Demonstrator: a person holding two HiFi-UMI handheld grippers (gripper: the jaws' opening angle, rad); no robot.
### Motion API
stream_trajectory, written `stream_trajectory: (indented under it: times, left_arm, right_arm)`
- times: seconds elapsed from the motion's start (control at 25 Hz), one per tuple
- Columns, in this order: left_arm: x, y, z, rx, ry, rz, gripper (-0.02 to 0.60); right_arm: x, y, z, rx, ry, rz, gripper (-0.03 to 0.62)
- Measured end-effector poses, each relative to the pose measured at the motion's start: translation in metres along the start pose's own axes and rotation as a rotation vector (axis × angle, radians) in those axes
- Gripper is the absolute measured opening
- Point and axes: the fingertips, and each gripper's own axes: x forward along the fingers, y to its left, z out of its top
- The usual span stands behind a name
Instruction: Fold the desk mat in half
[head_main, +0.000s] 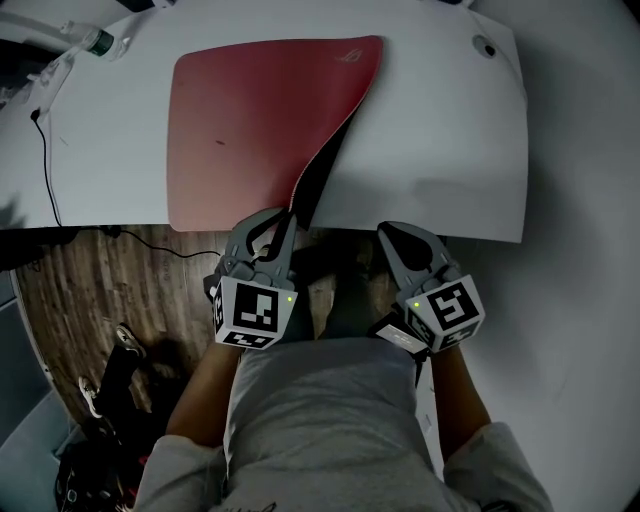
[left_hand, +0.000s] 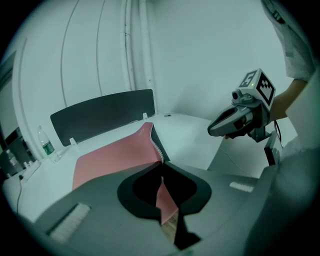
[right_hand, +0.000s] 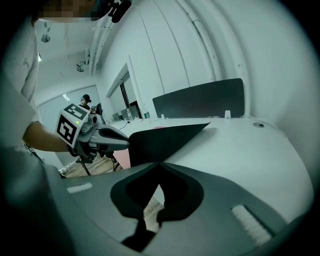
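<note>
Desk mat (head_main: 250, 130): red top, black underside; lies on the white bench (head_main: 450, 130), with its right edge lifted from the near corner.
Mat print (head_main: 350, 54): faint emblem at the far right corner, unreadable.
Left hand-held gripper (head_main: 283, 216): pinching the mat's near right corner.
Right hand-held gripper (head_main: 392, 233): jaws pressed together, empty, at the bench's near edge.
Bottle (head_main: 97, 41): green label, unreadable.

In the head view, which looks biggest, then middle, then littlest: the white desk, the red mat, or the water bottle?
1. desk: biggest
2. mat: covers part of the desk
3. bottle: littlest by far, at the far left corner
</note>
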Motion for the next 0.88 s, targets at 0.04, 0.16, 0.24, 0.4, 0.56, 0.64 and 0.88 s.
stream_trajectory:
  times: [0.04, 0.16, 0.24, 0.4, 0.56, 0.64, 0.88]
  left_arm:
    - [-0.004, 0.005, -0.003, -0.003, -0.003, 0.001, 0.034]
    - [-0.015, 0.019, -0.01, -0.008, -0.009, 0.007, 0.034]
    - [-0.022, 0.029, -0.015, -0.014, -0.014, 0.013, 0.034]
    - [-0.037, 0.047, -0.029, -0.029, -0.018, 0.029, 0.034]
    - [-0.049, 0.063, -0.045, -0.05, -0.011, 0.047, 0.034]
    - [-0.053, 0.071, -0.053, -0.063, -0.007, 0.054, 0.034]
    - [-0.061, 0.087, -0.076, -0.103, 0.012, 0.059, 0.035]
  right_arm:
    - [0.004, 0.005, 0.002, -0.004, 0.0, -0.001, 0.008]
    - [0.013, 0.019, 0.009, -0.021, -0.003, -0.002, 0.008]
    - [0.02, 0.028, 0.013, -0.034, -0.003, -0.004, 0.008]
    - [0.035, 0.049, 0.02, -0.053, -0.004, 0.003, 0.008]
    - [0.048, 0.063, 0.026, -0.064, 0.001, 0.007, 0.008]
    - [0.055, 0.069, 0.026, -0.066, 0.007, 0.012, 0.008]
    - [0.073, 0.085, 0.028, -0.082, 0.025, 0.028, 0.008]
